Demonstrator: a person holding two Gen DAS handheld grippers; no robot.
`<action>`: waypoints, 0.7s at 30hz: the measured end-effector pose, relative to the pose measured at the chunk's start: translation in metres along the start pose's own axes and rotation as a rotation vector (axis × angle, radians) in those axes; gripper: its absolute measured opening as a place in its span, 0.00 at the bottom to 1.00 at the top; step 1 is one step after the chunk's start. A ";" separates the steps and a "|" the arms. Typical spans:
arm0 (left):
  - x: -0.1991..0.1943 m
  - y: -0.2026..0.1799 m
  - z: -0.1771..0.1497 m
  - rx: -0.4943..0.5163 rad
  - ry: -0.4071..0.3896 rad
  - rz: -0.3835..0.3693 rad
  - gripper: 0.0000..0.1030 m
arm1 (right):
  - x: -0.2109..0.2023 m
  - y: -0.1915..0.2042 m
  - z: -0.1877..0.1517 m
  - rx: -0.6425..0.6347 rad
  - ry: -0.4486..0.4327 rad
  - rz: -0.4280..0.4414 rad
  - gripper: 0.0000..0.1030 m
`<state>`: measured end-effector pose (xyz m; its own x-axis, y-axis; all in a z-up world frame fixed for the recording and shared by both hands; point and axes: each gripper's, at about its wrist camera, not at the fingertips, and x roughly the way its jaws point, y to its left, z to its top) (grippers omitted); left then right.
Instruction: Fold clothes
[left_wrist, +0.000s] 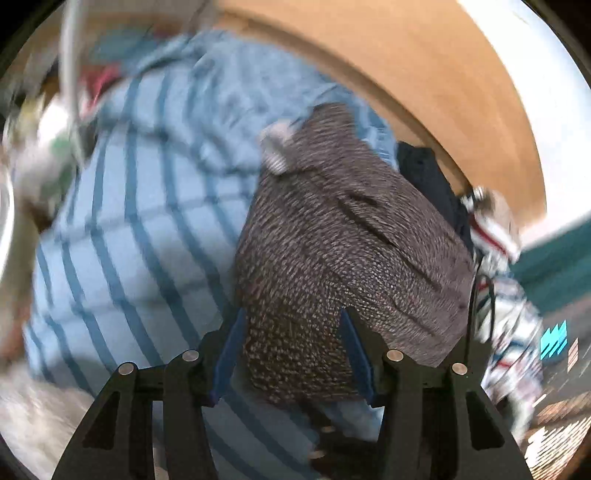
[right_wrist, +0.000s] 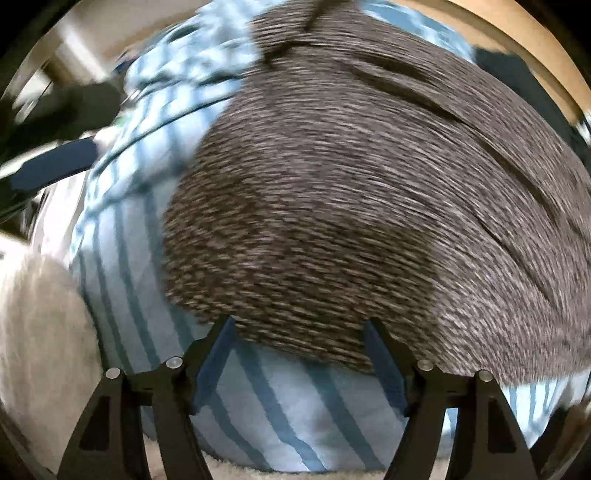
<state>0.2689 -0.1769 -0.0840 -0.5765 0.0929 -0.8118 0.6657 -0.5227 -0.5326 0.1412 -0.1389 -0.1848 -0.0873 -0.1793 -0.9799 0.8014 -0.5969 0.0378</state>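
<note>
The grey knit garment (left_wrist: 332, 258) is lying flat-ish on a blue striped sheet (left_wrist: 122, 229), a few creases running across it. There's a small pale tag (left_wrist: 276, 147) near its far edge, but it's way too blurry to read anything on it. In the right wrist view the garment (right_wrist: 351, 184) fills most of the frame, with the sheet (right_wrist: 280, 413) showing below and to the left of it.

Left gripper (left_wrist: 291, 325): fingers spread apart, hovering right over the near end of the garment, not clamped on anything. Can't tell if the tips are touching the fabric. Right gripper (right_wrist: 299, 332): also spread wide, sitting at the garment's near edge with the hem running between the 2 fingers, nothing pinched.

Further out: a dark piece of clothing (left_wrist: 428, 177) just beyond the garment, next to a tan wall (left_wrist: 406, 74). To the right there's a pile of white fabric with red and dark stripes (left_wrist: 498, 236). A turquoise logo-ish mark (left_wrist: 553, 339) sits at the far right, no letters I can make out. Fuzzy white cloth (right_wrist: 33, 325) is beside the sheet on the left. The other gripper shows up blurry at the upper left of the right wrist view.
</note>
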 end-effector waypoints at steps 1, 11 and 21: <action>0.003 0.011 0.002 -0.070 0.015 -0.020 0.54 | 0.003 0.009 0.000 -0.039 -0.004 -0.016 0.74; 0.015 0.051 0.023 -0.365 0.055 -0.110 0.72 | -0.043 -0.123 -0.016 0.482 -0.145 -0.073 0.08; 0.111 -0.011 0.007 -0.376 0.294 -0.169 0.72 | -0.067 -0.165 -0.052 0.695 -0.159 0.013 0.51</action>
<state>0.1944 -0.1671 -0.1668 -0.5688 0.4131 -0.7112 0.7304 -0.1437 -0.6677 0.0457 0.0117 -0.1360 -0.2084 -0.2698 -0.9401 0.2447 -0.9450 0.2170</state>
